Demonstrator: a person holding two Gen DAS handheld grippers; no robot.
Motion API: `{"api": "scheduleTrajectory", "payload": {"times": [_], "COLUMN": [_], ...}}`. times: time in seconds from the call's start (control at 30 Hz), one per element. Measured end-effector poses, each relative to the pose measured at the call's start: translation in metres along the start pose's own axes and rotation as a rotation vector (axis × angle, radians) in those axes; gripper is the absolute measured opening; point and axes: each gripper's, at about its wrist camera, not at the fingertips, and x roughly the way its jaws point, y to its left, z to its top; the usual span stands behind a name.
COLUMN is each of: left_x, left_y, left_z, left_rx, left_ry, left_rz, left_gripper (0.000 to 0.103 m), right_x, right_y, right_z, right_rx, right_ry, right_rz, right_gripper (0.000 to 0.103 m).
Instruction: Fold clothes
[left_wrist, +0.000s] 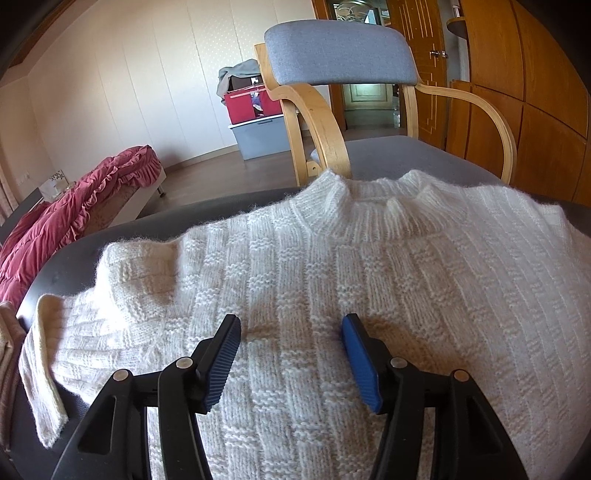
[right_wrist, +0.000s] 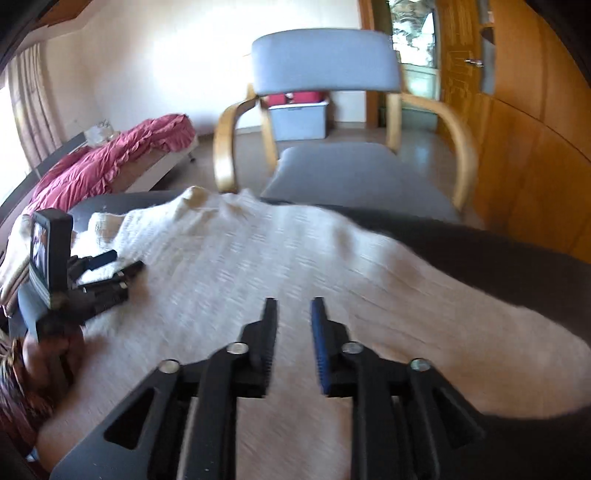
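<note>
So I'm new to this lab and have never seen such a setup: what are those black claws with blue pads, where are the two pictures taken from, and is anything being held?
No robot here: a person holds a two-finger clamp tool in each hand, and each tool carries a wide-angle camera that looks along its fingers. One picture is from the left tool, the other from the right.

A white knitted sweater lies spread on a dark table, collar toward a grey chair with wooden arms. The left gripper hangs over the sweater's middle with its jaws wide apart, holding nothing. In the right tool's blurred picture, the right gripper is over the sweater too, jaws narrowly apart with nothing between them. The left tool shows at that picture's left edge.
</note>
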Motion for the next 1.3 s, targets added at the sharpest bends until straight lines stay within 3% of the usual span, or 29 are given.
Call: {"api": "scheduleTrajectory", "payload": {"times": [0.13, 0.2, 0.37, 0.5, 0.6, 0.77, 0.87, 0.93, 1.0, 1.1, 1.3], "left_x": [0.0, 0.0, 0.007, 0.035, 0.051, 0.053, 0.024, -0.002, -0.02, -0.036, -0.053], "left_y": [0.001, 0.006, 0.041, 0.08, 0.112, 0.133, 0.156, 0.176, 0.196, 0.225, 0.255], "left_z": [0.0, 0.001, 0.013, 0.027, 0.034, 0.04, 0.04, 0.033, 0.019, -0.009, -0.062], "left_rx": [-0.013, -0.034, -0.174, -0.228, -0.286, -0.21, -0.196, -0.196, -0.186, -0.171, -0.142], "left_ry": [0.003, 0.014, 0.037, 0.062, 0.059, 0.076, 0.017, -0.044, -0.077, -0.048, 0.032], "left_rz": [-0.014, -0.038, -0.168, -0.1, -0.117, -0.115, -0.159, -0.165, -0.121, -0.071, -0.099], "left_gripper": [0.058, 0.058, 0.058, 0.058, 0.058, 0.054, 0.054, 0.055, 0.056, 0.056, 0.056], "right_x": [0.054, 0.076, 0.077, 0.075, 0.072, 0.085, 0.085, 0.085, 0.084, 0.084, 0.083], "right_y": [0.023, 0.025, 0.037, 0.033, 0.033, 0.034, 0.031, 0.029, 0.029, 0.03, 0.033], "right_z": [0.006, -0.001, -0.006, -0.006, -0.006, -0.006, -0.006, -0.006, -0.006, -0.007, -0.007], "right_rx": [0.021, -0.027, -0.109, -0.089, -0.092, -0.093, -0.081, -0.076, -0.075, -0.077, -0.087], "right_ry": [0.067, 0.083, 0.046, 0.042, 0.043, 0.043, 0.041, 0.04, 0.04, 0.041, 0.042], "right_rz": [0.037, -0.065, -0.169, -0.15, -0.152, -0.151, -0.136, -0.129, -0.125, -0.123, -0.132], "right_gripper": [0.028, 0.028, 0.028, 0.028, 0.029, 0.029, 0.029, 0.029, 0.03, 0.031, 0.032]}}
